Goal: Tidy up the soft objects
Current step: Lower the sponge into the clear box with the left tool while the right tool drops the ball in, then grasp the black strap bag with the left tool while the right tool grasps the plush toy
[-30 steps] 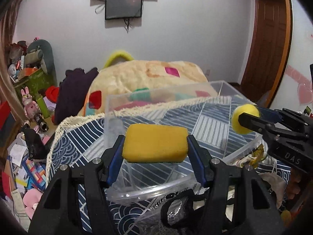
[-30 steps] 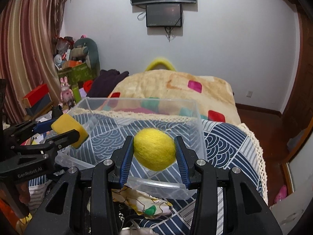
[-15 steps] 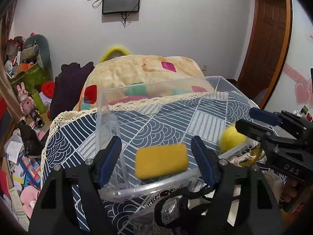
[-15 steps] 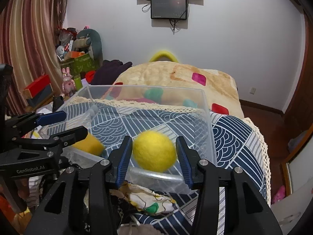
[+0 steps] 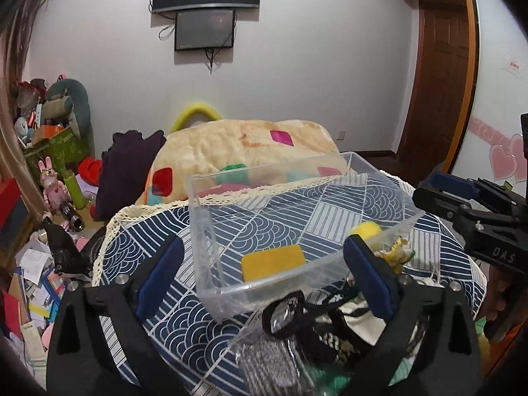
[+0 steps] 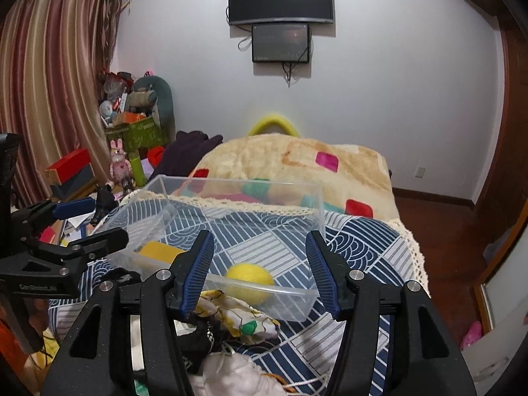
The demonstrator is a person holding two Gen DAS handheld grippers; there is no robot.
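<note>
Now both your claws stand spread and empty, the left claw point(image 5: 264, 267) and right claw point(image 6: 260, 274) at the clear bin's point(image 5: 211, 254) near rim, with the yellow sponge point(image 5: 273, 261) and yellow ball point(image 6: 249, 279) lying inside it.

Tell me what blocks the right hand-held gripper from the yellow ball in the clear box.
The box's clear front wall stands between the open right hand-held gripper and the yellow ball; the top is open.
</note>
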